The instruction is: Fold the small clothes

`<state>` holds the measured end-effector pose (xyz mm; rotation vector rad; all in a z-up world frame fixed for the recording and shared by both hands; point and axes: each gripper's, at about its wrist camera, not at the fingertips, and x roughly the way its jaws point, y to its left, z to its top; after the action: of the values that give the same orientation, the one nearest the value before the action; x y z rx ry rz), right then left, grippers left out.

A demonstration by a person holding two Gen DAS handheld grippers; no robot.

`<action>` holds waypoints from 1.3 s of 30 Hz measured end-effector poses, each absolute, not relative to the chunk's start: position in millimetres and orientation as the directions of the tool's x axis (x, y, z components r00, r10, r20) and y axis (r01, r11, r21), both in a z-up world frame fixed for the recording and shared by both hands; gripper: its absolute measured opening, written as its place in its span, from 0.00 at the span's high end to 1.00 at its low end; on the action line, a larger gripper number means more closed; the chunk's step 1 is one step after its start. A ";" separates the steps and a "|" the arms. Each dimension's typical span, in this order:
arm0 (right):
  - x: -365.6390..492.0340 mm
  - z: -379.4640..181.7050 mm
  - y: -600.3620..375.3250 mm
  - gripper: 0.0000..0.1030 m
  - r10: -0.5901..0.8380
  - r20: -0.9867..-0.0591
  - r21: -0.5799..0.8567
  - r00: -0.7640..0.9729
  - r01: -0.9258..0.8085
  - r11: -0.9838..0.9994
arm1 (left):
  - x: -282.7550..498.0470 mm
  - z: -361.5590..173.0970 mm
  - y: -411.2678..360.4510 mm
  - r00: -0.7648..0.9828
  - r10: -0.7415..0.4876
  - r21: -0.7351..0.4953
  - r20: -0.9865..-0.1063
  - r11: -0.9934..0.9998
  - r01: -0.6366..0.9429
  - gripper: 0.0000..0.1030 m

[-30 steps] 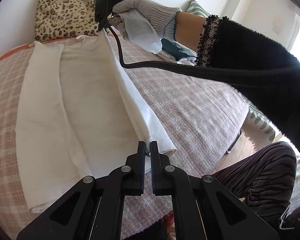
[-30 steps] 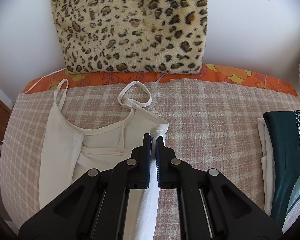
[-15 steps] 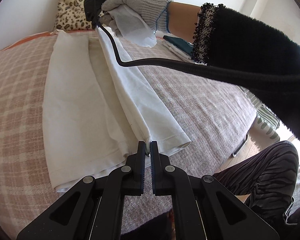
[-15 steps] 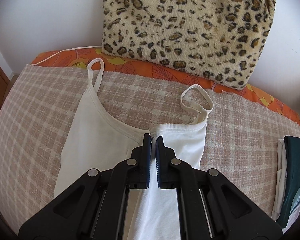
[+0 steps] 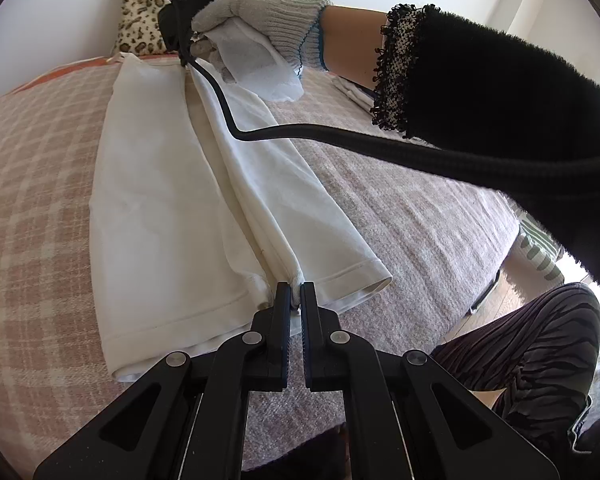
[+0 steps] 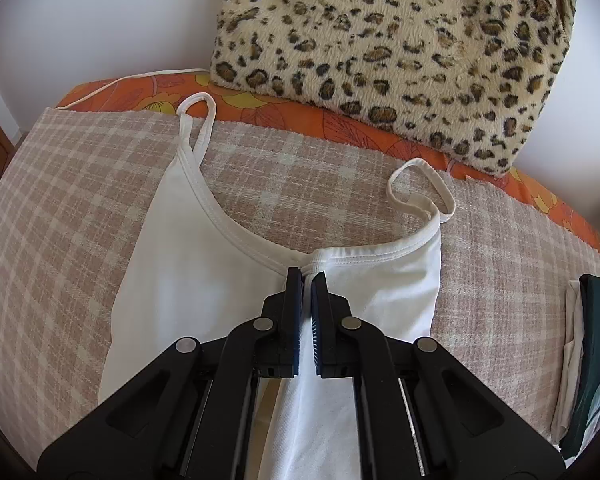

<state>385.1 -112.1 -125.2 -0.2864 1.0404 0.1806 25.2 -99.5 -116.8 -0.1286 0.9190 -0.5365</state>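
Covering the bed, a pink-and-cream checked blanket point(image 6: 80, 208), with a white wall behind and an orange floral sheet point(image 6: 364, 128) showing at the far edge. Against the wall, a leopard cushion point(image 6: 400, 48). Bare blanket left of the garment and a wide strip on its right, up to folded dark clothes point(image 6: 596, 344) at the right edge. Near side dropping to wood floor point(image 5: 492, 316). Lying flat mid-bed, a white camisole point(image 6: 188, 280), one side folded over. Clamped shut on its neckline fold, right gripper point(image 6: 307, 276); pinched shut on the hem fold, left gripper point(image 5: 296, 290). No legible writing.
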 end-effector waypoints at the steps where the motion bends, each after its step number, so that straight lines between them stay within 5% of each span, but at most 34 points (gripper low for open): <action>1: 385.3 -126.2 -111.8 0.95 0.012 -0.869 -0.147 0.495 -0.281 0.948 | 24.9 -116.5 -99.1 0.489 -0.490 -0.328 -0.721 0.864 0.383 0.97; 10: 389.9 -139.2 -116.2 0.95 0.053 -0.876 -0.091 0.479 -0.271 0.958 | 21.1 -111.4 -97.8 0.503 -0.461 -0.296 -0.731 0.879 0.374 0.95; 12: 390.1 -138.9 -117.3 0.94 0.082 -0.880 -0.060 0.469 -0.280 0.958 | 18.5 -109.4 -98.7 0.508 -0.455 -0.286 -0.731 0.881 0.378 0.85; 17: 379.3 -114.6 -130.7 0.64 0.190 -0.848 0.052 0.494 -0.279 0.959 | 12.5 -103.9 -98.7 0.514 -0.454 -0.277 -0.728 0.880 0.386 0.78; 28: 307.0 -33.8 -196.5 0.64 0.311 -0.766 0.169 0.562 -0.291 0.942 | 1.3 -97.4 -73.3 0.569 -0.417 -0.238 -0.709 0.901 0.363 0.71; 39: 168.6 -54.6 -264.9 0.64 0.302 -0.807 0.168 0.508 -0.292 0.942 | 7.6 -107.2 -16.5 0.565 -0.391 -0.324 -0.727 0.920 0.219 0.71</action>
<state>168.6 -264.9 -54.6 0.0112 0.9745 0.3577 7.6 -16.5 -107.2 -0.2064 0.9029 -0.3617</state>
